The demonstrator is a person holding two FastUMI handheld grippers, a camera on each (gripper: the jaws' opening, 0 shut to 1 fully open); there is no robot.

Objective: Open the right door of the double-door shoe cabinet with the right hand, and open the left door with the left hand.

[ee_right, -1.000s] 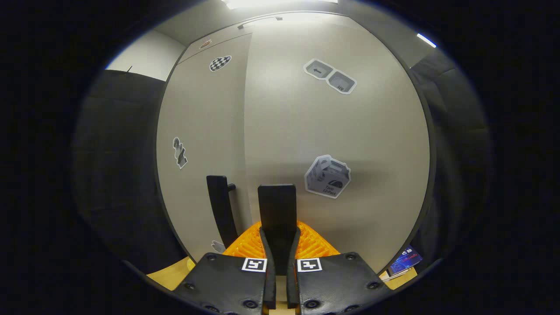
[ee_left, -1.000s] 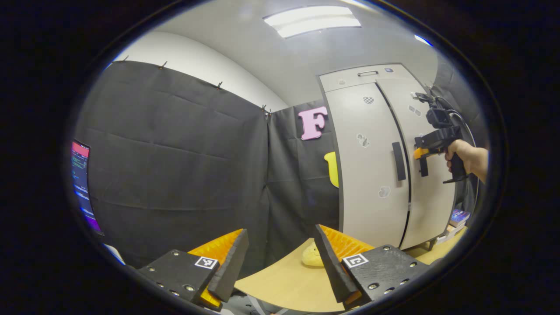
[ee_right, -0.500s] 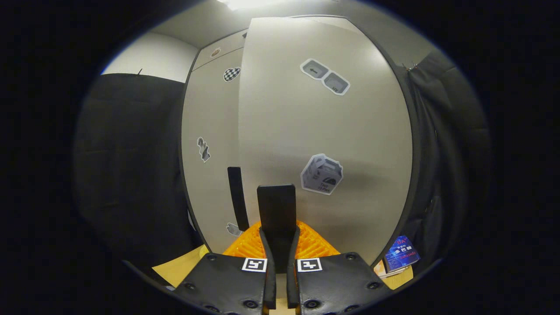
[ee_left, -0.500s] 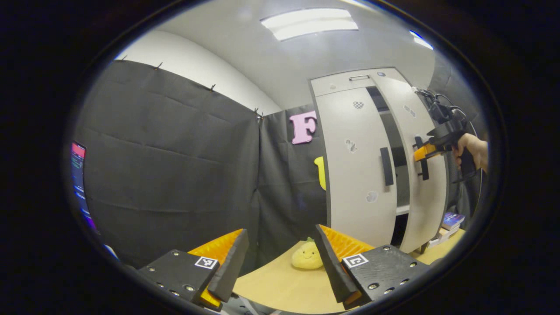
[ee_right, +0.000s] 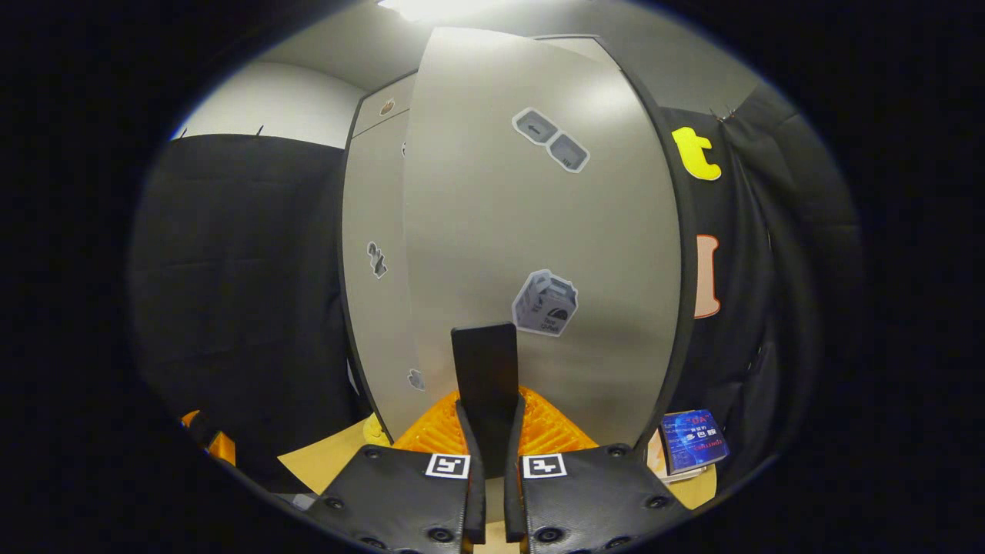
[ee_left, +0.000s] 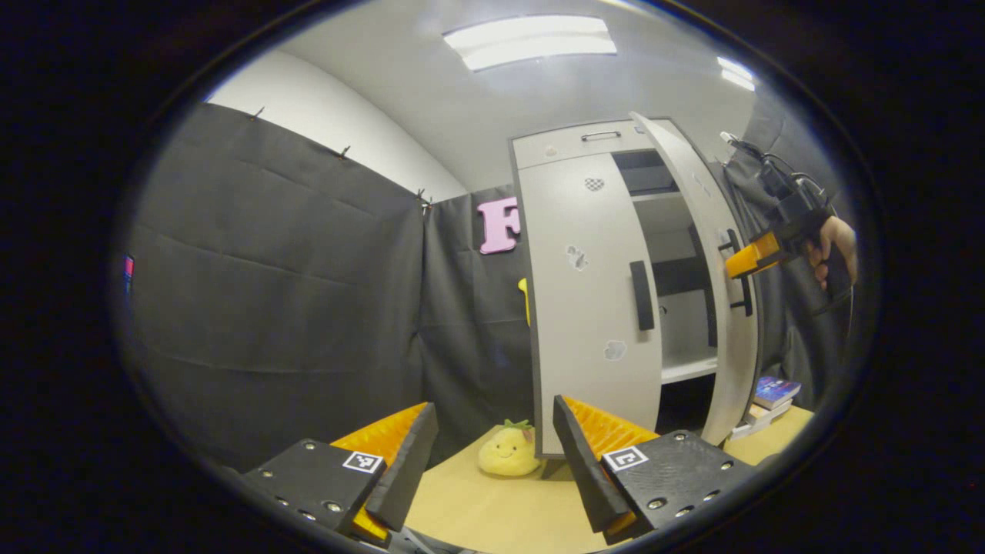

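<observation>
The pale grey shoe cabinet [ee_left: 573,145] stands at the table's far end. Its left door [ee_left: 589,323] is closed, and its black handle [ee_left: 641,295] is free. The right door [ee_left: 727,362] is swung well out, showing shelves [ee_left: 685,368] inside. My right gripper [ee_left: 737,268], held by a hand [ee_left: 835,242], is shut on the right door's handle [ee_left: 745,288]. In the right gripper view that black handle [ee_right: 485,358] stands upright between the closed fingers of my right gripper [ee_right: 491,419], with the door [ee_right: 539,215] behind it. My left gripper [ee_left: 492,462] is open, low over the table and well short of the cabinet.
A yellow plush toy [ee_left: 508,452] sits on the wooden table [ee_left: 492,515] by the cabinet's left foot. Books [ee_left: 773,391] lie at the cabinet's right foot, also seen as books [ee_right: 692,445]. Black cloth walls close in the left and back.
The right door has swung from shut to wide open, pulled by my right gripper on its handle. The left gripper view has shifted so the cabinet sits further left; its fingers stay open.
</observation>
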